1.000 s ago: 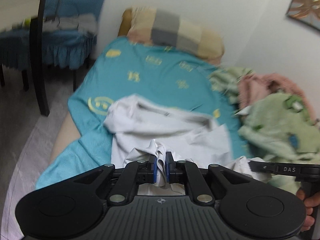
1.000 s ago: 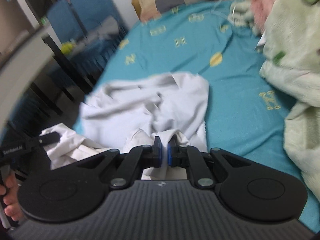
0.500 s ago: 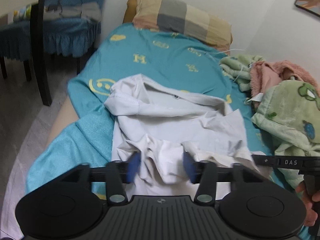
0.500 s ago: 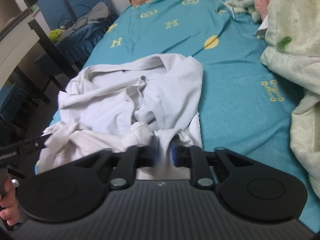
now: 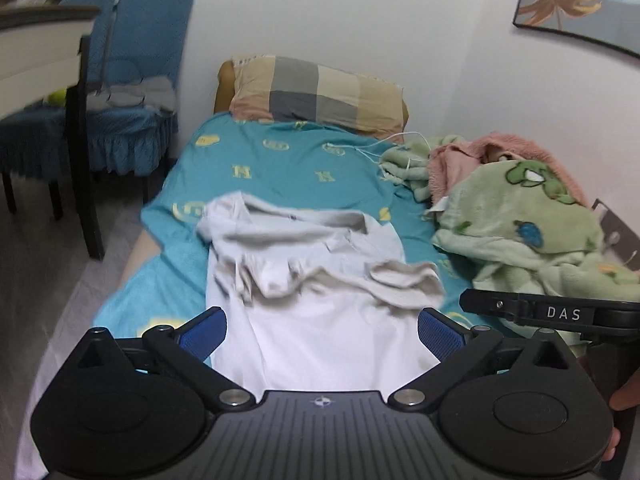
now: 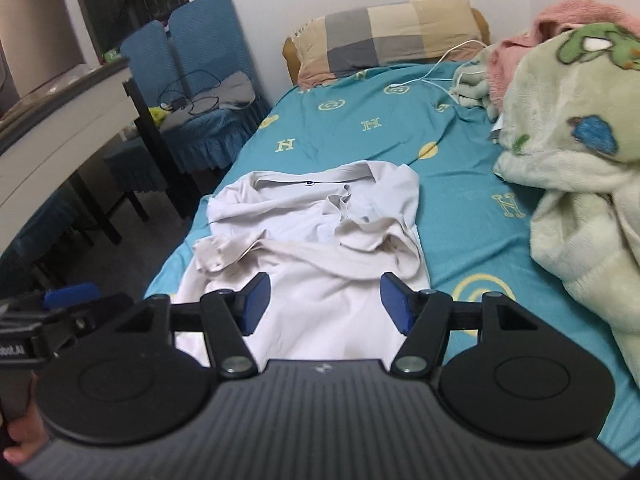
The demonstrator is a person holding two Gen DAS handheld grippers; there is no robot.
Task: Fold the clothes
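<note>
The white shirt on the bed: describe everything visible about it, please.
The white shirt is pale, soft-looking fabric with a collar at its far end and a small dark dot inside the neckline. It lies on the teal bedsheet, lengthwise toward the pillow, near part fairly smooth, middle crumpled, with both sleeves folded across the chest. Nothing grips it: the left gripper and right gripper are open on either side of its lower part, apparently above it.

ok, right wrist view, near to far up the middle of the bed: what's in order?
Right hand-held gripper, open → white shirt → bare teal sheet → checked pillow against the wall.
</note>
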